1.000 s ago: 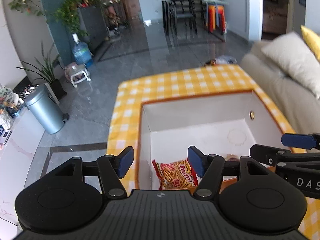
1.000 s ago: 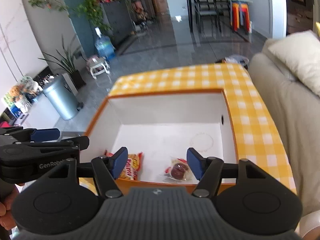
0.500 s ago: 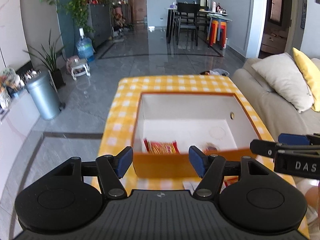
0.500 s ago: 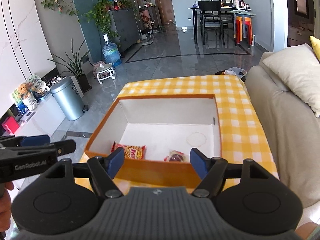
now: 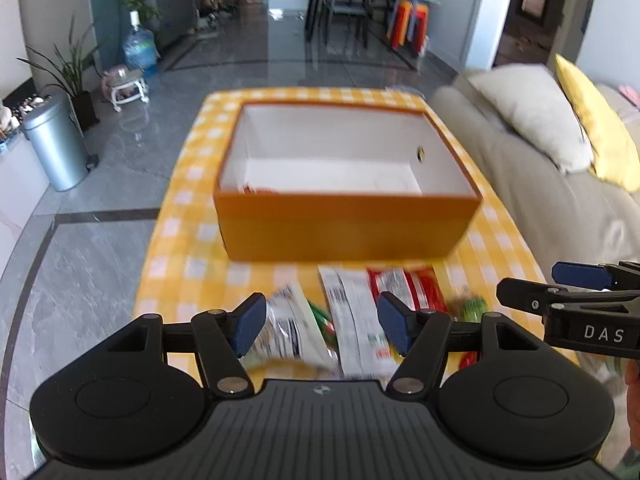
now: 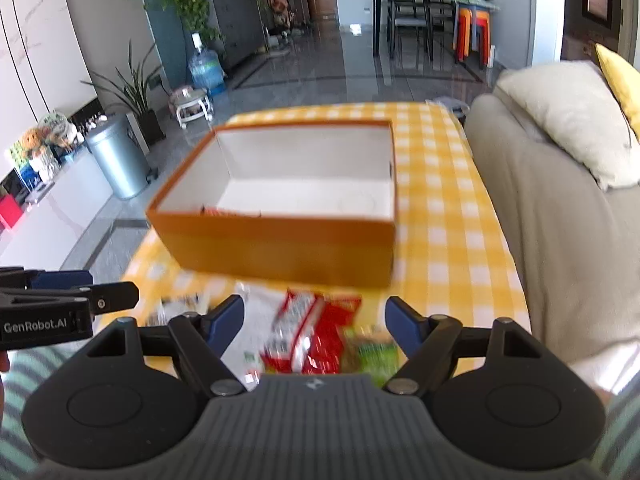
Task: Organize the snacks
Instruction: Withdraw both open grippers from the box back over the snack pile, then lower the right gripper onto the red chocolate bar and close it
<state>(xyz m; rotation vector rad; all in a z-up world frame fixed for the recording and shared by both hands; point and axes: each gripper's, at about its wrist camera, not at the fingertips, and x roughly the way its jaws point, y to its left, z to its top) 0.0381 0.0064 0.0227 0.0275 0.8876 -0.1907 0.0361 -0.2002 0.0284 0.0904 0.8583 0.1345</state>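
Snack packets (image 5: 352, 320) newly visible; both tongs pulled back, open.

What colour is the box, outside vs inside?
The box is orange outside and white inside; the left wrist view shows it best.

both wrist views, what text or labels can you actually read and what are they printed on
"DAS": on the right gripper, seen from the side in the left wrist view.
"GenRobot.AI": on the left gripper, seen from the side in the right wrist view.
Print on the snack packets before the orange box: too blurred to read in either view.
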